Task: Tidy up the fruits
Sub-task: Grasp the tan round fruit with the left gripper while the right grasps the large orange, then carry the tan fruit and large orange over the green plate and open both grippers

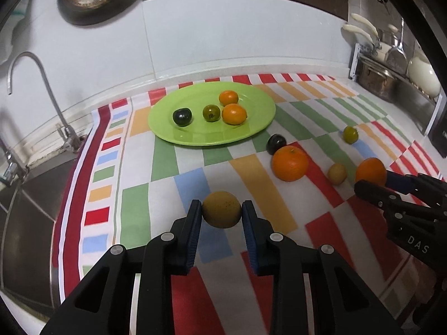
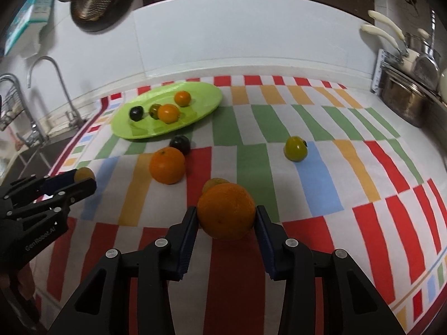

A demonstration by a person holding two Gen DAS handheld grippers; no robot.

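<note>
On a kitchen counter spread with a striped cloth (image 1: 178, 164), the left gripper (image 1: 221, 213) clamps a small yellow-brown fruit (image 1: 221, 209) between its blue pads, the fruit held just clear of the cloth at the 6 o'clock edge of the left wrist view. The right gripper (image 2: 226, 217) has its pads pressed on both sides of a large orange (image 2: 226, 210), which sits low on the cloth at 6 o'clock of the right wrist view, with a small yellowish fruit (image 2: 215, 182) just behind it. A green plate (image 1: 251, 122) lies at 12 o'clock on the cloth and carries two small oranges (image 1: 234, 114), a green tomato (image 1: 211, 112) and a dark round fruit (image 1: 182, 116). Loose on the cloth between plate and grippers are a second large orange (image 1: 290, 163), with another dark fruit (image 1: 276, 143) touching it at 11 o'clock, and a lone green tomato (image 2: 295, 148) well apart at 2 o'clock. A tap (image 1: 36, 64) and sink (image 1: 25, 195) stand at 9 o'clock; a pot (image 2: 402, 103) and utensils at 2 o'clock
</note>
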